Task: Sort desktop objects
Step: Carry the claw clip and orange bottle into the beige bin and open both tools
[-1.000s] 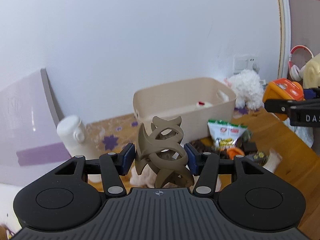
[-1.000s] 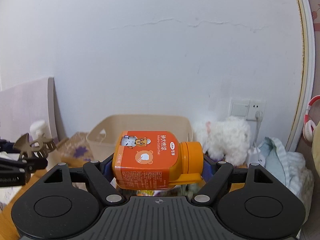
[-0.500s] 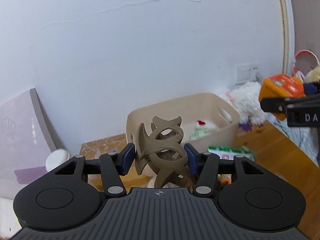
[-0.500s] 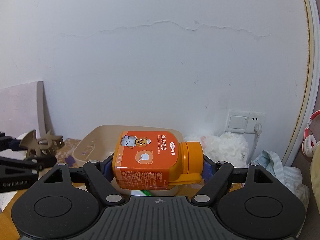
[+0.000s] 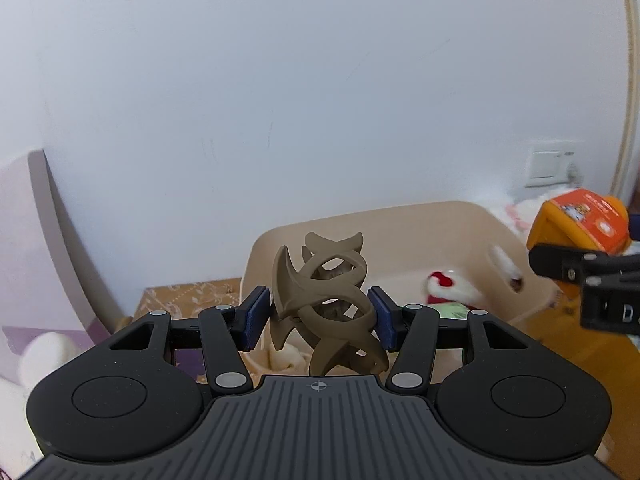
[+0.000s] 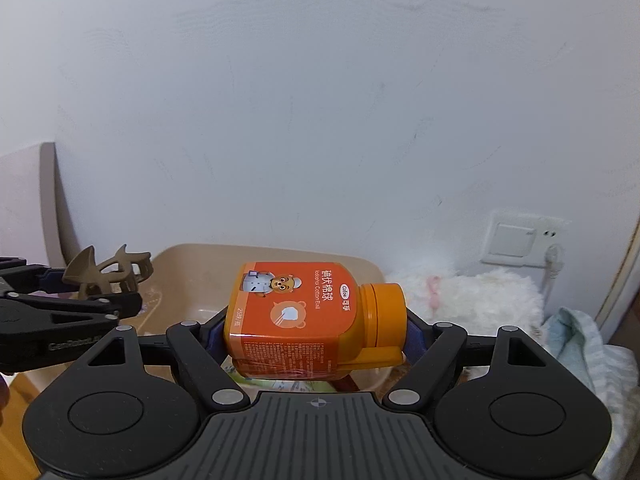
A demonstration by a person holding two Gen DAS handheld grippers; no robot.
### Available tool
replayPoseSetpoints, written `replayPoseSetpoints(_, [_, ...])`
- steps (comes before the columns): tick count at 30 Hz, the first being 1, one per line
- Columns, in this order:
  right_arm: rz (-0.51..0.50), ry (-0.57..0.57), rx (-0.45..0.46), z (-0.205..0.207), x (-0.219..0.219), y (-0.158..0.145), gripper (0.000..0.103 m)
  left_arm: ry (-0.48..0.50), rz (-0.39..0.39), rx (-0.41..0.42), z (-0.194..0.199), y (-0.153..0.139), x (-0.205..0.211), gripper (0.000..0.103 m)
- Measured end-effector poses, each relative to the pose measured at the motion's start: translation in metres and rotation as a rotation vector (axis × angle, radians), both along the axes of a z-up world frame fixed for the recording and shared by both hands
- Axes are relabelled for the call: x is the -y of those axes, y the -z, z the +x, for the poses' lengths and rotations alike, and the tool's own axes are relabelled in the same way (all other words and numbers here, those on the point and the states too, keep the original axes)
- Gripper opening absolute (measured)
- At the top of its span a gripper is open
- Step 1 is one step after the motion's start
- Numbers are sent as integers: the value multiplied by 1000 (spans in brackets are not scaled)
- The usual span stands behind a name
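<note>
Left gripper (image 5: 319, 312) clamps a matte, looping hair claw (image 5: 326, 304) — right gripper (image 6: 316, 326) a glossy orange bottle (image 6: 308, 316).

Both wrist views face white wall, close above beige bin (image 5: 460, 216) (image 6: 192, 256); each catches other's jaws.

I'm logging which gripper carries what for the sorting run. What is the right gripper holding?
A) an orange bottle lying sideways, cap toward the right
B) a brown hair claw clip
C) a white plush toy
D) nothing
A: in the right wrist view the right gripper has its jaws shut on the orange bottle, lying sideways with its cap to the right.
</note>
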State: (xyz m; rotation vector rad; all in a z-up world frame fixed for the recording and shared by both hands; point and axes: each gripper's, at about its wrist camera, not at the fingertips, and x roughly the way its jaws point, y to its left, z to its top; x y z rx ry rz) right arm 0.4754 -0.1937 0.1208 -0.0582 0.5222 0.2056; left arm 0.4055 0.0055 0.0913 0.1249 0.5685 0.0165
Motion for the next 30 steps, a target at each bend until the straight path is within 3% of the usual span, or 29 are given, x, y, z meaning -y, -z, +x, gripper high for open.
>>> replayPoseSetpoints(7, [-48, -1, -18, 38, -12, 31, 78, -37, -51, -9, 43, 26, -1, 55])
replayPoseSetpoints(14, [-173, -4, -54, 69, -27, 61, 78, -74, -23, -61, 71, 56, -5, 55])
replayPoseSetpoints(18, [-178, -5, -94, 79, -28, 74, 78, -83, -43, -108, 79, 72, -8, 55])
replayPoseSetpoints(23, [-136, 5, -124, 77, -29, 79, 79, -41, 11, -101, 70, 77, 0, 56])
replayPoseSetpoints(24, [-134, 7, -122, 75, -29, 77, 80, -38, 7, -100, 69, 77, 1, 59])
replayPoseSetpoints(26, [-125, 15, -110, 71, -26, 75, 87, -32, -1, -96, 70, 78, 7, 79])
replayPoseSetpoints(29, [-103, 41, -89, 63, -19, 70, 100, -11, -35, -70, 74, 87, -7, 83])
replayPoseSetpoints(30, [-82, 42, -78, 58, -16, 67, 101, -9, -34, -69, 72, 87, -7, 84])
